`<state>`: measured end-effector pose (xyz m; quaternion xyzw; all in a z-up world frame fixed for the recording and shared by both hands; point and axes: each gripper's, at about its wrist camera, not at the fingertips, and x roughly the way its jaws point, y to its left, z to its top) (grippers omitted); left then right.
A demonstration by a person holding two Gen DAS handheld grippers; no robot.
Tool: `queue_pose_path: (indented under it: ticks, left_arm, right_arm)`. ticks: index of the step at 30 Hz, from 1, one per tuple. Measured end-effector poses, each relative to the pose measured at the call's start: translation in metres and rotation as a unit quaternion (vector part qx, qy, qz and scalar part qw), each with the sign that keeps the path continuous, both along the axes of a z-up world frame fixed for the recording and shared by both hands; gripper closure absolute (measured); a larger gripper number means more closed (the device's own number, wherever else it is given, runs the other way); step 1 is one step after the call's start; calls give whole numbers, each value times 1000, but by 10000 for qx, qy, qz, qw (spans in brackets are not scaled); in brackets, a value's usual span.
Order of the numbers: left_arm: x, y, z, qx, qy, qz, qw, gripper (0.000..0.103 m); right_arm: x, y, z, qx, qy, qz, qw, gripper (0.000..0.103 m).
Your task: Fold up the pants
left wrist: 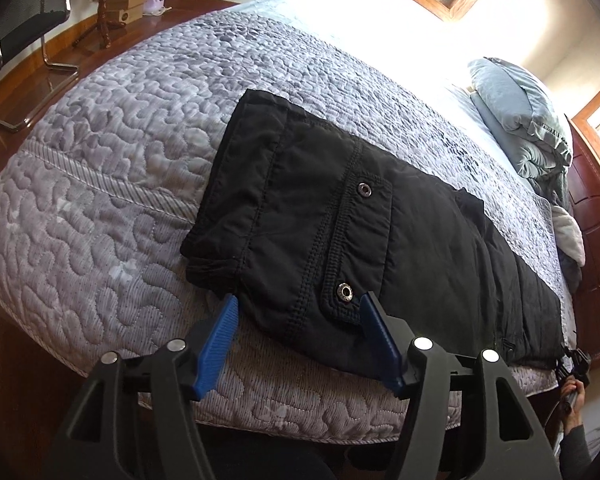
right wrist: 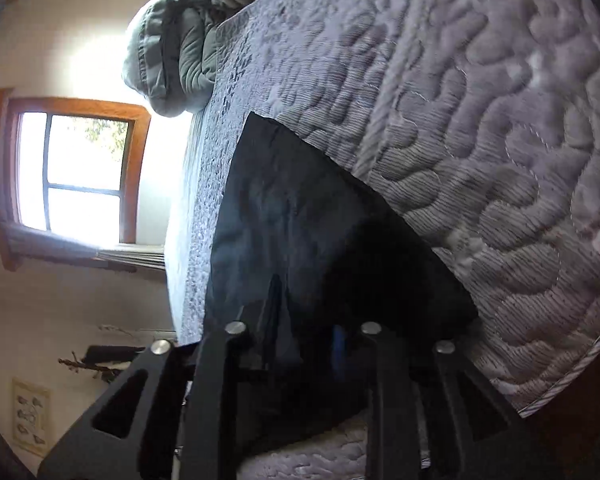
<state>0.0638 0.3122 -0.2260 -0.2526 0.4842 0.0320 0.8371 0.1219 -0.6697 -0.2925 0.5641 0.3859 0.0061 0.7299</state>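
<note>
Black pants (left wrist: 340, 232) lie flat on the grey quilted bed (left wrist: 100, 200), waistband and snap pockets toward me, legs running to the right. My left gripper (left wrist: 298, 308) is open, its blue fingers (left wrist: 220, 344) astride the near waist corner, above the cloth. My right gripper (left wrist: 576, 364) shows at the far right, at the leg hem. In the right wrist view the pants (right wrist: 284, 220) fill the centre, and the right gripper (right wrist: 304, 344) sits over the hem with cloth covering its fingers; a sliver of blue pad (right wrist: 340, 344) shows. The jaws look closed on the cloth.
Grey pillows and a folded duvet (left wrist: 528, 120) lie at the head of the bed, also seen in the right wrist view (right wrist: 172, 40). A black chair (left wrist: 24, 32) and boxes stand on the wooden floor at left. A wooden headboard (left wrist: 596, 220) is at right. A window (right wrist: 72, 172) is beyond.
</note>
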Motion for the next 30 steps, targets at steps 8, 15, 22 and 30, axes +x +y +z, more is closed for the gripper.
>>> queue_pose_path:
  ticks: [8, 15, 22, 30]
  left_arm:
    - [10, 3, -11, -157, 267, 259, 9992, 35]
    - [18, 24, -29, -203, 805, 394, 9958, 84]
    - [23, 27, -27, -46, 967, 193, 9951, 86]
    - [27, 28, -32, -108, 952, 225, 9951, 87]
  right_arm:
    - [-1, 6, 23, -33, -79, -109, 9999, 98]
    - [-21, 7, 11, -137, 238, -178, 9995, 99]
    - [-30, 9, 7, -296, 358, -159, 9988, 99]
    - [-35, 8, -10, -223, 561, -198, 9980, 99]
